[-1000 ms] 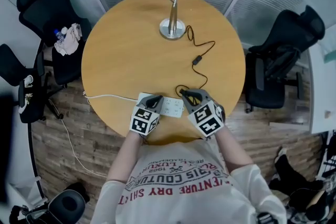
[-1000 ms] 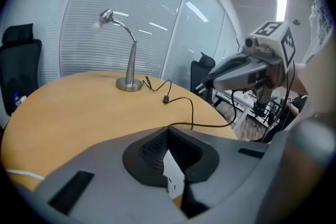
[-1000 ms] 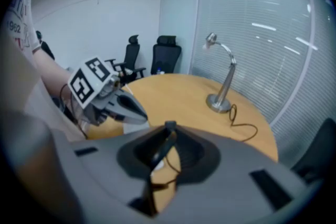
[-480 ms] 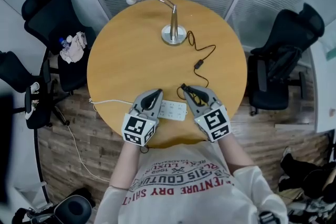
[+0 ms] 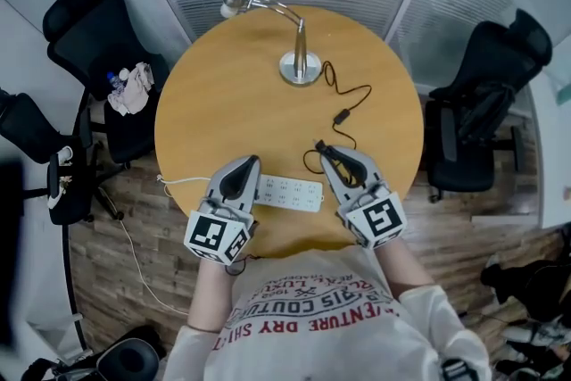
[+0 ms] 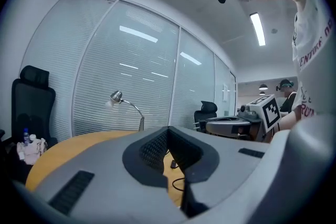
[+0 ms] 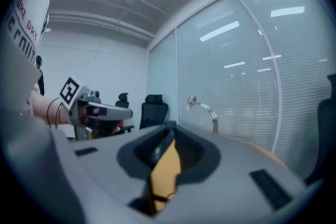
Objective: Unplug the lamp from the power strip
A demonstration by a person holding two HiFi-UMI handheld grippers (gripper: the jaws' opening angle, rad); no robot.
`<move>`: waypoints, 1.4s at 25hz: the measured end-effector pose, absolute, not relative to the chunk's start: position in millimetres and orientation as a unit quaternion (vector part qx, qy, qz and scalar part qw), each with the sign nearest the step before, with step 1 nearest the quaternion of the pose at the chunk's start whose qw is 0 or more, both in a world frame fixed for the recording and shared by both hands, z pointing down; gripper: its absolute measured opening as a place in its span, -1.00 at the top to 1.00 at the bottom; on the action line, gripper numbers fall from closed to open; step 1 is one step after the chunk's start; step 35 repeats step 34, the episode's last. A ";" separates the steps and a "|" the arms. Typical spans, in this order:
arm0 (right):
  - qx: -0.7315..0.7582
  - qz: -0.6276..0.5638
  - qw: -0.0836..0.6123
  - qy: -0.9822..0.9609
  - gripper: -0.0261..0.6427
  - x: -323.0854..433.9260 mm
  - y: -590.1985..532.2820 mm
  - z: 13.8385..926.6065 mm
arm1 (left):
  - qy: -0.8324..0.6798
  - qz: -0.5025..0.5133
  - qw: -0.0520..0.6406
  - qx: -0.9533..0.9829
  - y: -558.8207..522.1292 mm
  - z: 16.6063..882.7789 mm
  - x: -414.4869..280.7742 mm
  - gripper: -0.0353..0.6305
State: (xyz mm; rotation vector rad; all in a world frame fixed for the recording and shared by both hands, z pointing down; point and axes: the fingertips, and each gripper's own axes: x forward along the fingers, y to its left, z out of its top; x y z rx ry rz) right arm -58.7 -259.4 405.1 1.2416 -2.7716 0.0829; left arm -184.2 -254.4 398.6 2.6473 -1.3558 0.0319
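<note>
Wooden round table [image 5: 223, 103] carries the lamp [image 5: 301, 67] at its far edge and the white power strip [image 5: 290, 192] near the person; the right gripper [image 5: 326, 151] is clamped on the black plug [image 5: 319, 145] of the lamp cord [image 5: 352, 98], just beside the strip's right end and, it seems, already out of the socket; the left gripper [image 5: 250, 163] has its jaws together, empty, over the strip's left end; probably only laying the plug down is left.
</note>
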 end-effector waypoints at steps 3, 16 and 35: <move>0.417 0.021 0.040 -0.908 0.71 -57.1 -261.0 401.0 | -0.455 0.008 0.082 0.887 -254.4 396.6 -185.6 0.81; 0.428 0.023 0.043 -0.902 0.71 -59.6 -262.1 402.8 | -0.447 0.013 0.077 0.891 -253.2 397.3 -179.6 0.81; 0.424 0.028 0.065 -0.903 0.71 -64.5 -260.2 414.0 | -0.441 0.010 0.088 0.893 -253.3 405.2 -178.7 0.81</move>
